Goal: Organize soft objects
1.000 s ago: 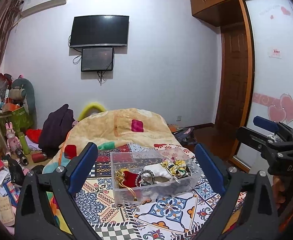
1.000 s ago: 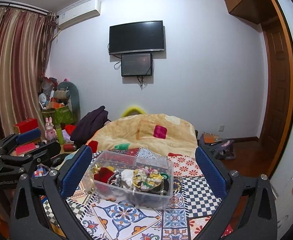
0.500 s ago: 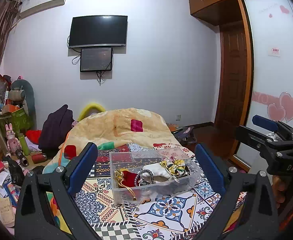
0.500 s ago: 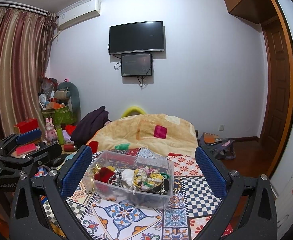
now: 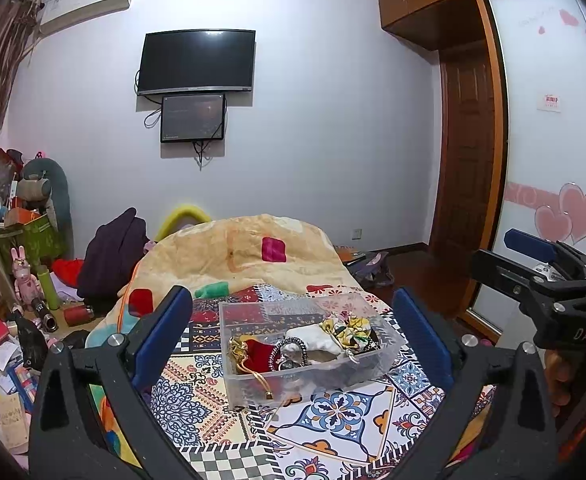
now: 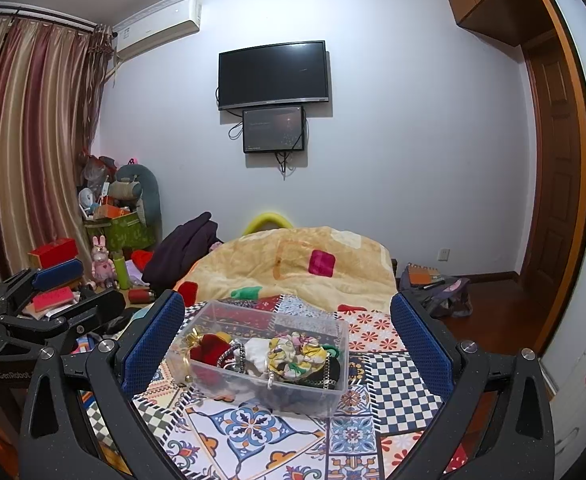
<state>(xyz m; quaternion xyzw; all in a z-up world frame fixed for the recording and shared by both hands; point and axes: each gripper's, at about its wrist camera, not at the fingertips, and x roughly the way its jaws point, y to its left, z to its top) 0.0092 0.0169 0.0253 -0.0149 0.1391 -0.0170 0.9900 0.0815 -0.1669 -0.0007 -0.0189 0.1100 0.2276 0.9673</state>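
A clear plastic box stands on a patterned tile-print cloth. It holds a red velvet pouch, a white pouch, a yellow floral scrunchie, beads and chains. My left gripper is open and empty, held before the box. My right gripper is open and empty, also before the box. Each gripper shows at the side of the other's view, the right one and the left one.
A beige quilt is heaped behind the box. Clutter, a plush toy and a pink rabbit figure fill the floor at left. A wooden door and a bag are at right.
Almost nothing has changed. Both grippers stay open and hover in front of the box, with only a slight drift of the left view.
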